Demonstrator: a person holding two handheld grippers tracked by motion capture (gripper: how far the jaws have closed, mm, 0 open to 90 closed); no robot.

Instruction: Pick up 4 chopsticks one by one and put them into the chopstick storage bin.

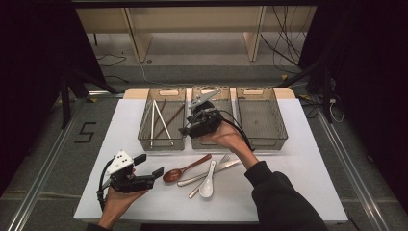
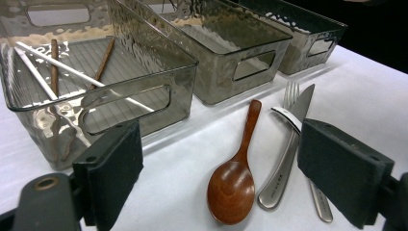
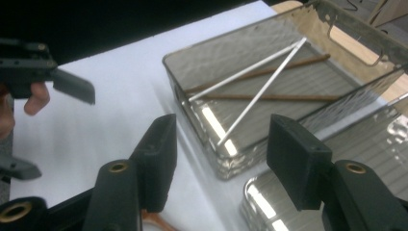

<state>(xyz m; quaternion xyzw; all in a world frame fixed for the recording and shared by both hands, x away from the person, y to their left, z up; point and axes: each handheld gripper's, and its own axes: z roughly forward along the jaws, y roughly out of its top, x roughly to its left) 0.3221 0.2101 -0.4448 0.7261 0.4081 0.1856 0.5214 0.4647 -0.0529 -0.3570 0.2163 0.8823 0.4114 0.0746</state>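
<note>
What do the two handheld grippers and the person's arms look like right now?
Both are black two-jaw tools with flat rectangular pads. The left gripper carries a white three-cornered plate with dark dots on top and trails a black cable. The right gripper has a grey plate and a black cable looping behind it. The right arm wears a black sleeve; the left hand shows no sleeve.

White spoon [image 2: 288,117] mostly hidden behind right tongs [image 2: 344,175].

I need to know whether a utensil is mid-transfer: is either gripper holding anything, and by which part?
Nothing is held. The left gripper and right gripper both have open jaws with nothing between the pads.
</note>
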